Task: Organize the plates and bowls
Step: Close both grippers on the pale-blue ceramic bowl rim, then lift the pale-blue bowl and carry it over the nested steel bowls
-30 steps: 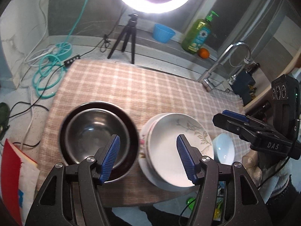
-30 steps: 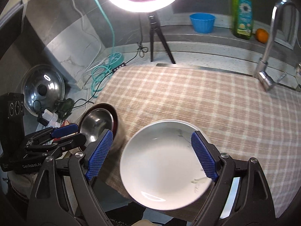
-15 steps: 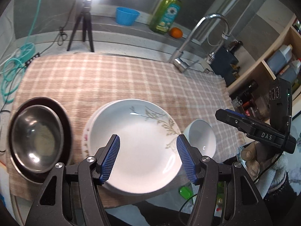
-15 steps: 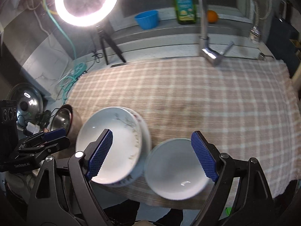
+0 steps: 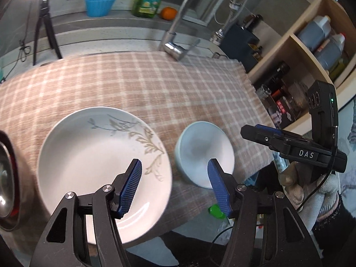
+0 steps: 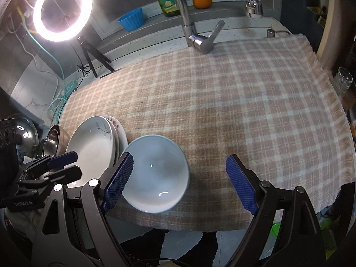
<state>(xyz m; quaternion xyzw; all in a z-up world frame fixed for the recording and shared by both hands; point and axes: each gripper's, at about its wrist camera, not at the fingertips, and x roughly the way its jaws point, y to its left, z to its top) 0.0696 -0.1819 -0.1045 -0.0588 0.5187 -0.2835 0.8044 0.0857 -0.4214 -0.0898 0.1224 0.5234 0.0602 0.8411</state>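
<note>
Both hand-held grippers hang empty over the dishes on my counter.

My left hand-held gripper (image 5: 174, 185) has its jaws apart, having just narrowed slightly, straddling the gap between the white plate (image 5: 98, 155) at lower left and the pale blue bowl (image 5: 204, 153). My right hand-held gripper (image 6: 178, 183) gapes wide, the bowl (image 6: 155, 173) just inside its left pad, untouched.

Bench (image 6: 142, 51) draped in a checked cloth (image 6: 222, 102), on it a stack of white plates (image 6: 93, 142) (floral top one), pale blue bowl (image 6: 155, 173) just beside, steel bowl (image 6: 52, 140) at the left edge
</note>
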